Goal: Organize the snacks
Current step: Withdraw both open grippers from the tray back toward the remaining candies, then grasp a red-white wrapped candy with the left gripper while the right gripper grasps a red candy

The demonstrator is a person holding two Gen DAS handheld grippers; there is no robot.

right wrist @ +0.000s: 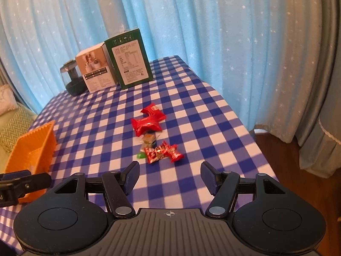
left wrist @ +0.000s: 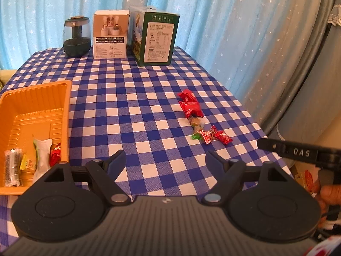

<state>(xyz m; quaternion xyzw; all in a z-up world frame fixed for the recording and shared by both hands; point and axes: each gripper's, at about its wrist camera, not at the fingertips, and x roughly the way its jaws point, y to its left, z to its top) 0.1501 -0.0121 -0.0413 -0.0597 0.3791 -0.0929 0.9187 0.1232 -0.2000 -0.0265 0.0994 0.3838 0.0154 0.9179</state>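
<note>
Both tongs stood apart and empty: left gripper (left wrist: 166, 160) wide, right gripper (right wrist: 169, 176) about halfway. Just beyond the right gripper, a heap of red foil sweets (right wrist: 157, 136), one green, lay on the checked tablecloth (right wrist: 102, 115). Only the left wrist view looked inside the orange tray (left wrist: 64, 111), left of the heap, holding several wrapped snacks (left wrist: 32, 162).

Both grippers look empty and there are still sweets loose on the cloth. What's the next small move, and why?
Probably ease the right gripper forward and down onto the nearest red candy. Its jaws are open and empty, that candy lies just ahead, and the orange tray has space.
</note>
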